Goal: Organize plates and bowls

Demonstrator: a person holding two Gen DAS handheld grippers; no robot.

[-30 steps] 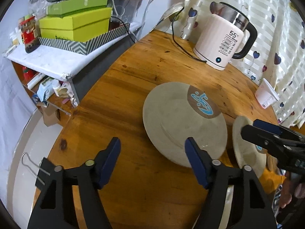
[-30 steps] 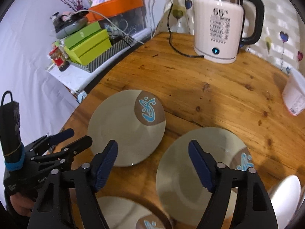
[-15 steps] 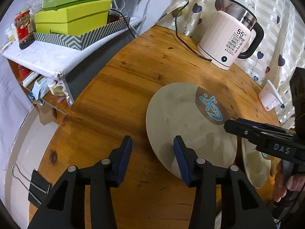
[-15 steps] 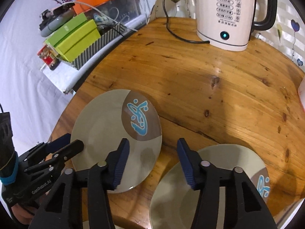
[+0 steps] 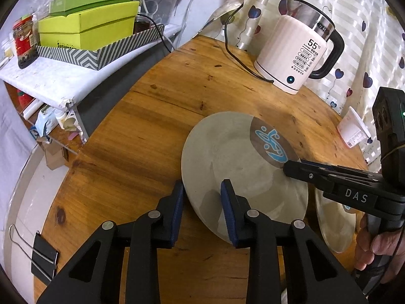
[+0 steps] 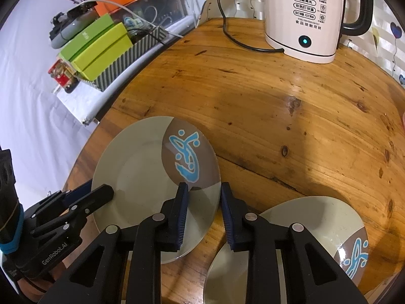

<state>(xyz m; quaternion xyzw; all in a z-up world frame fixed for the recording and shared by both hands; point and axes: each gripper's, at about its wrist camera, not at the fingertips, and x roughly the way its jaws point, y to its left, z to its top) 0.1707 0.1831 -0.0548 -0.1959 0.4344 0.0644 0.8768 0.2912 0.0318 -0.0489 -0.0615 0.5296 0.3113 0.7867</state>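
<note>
Left wrist: "DAS" right tongs (image 5: 287, 168), left tongs (image 5: 201, 200), both closing astride plate (image 5: 235, 157) rim.

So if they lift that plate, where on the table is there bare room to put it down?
The widest bare wood lies between the kettle and the two plates. A narrower strip runs along the table's edge beside the shelf. It is crowded nearest the person: the held plate, the second plate and both tongs, left and right, closing on the held plate's rim.
</note>
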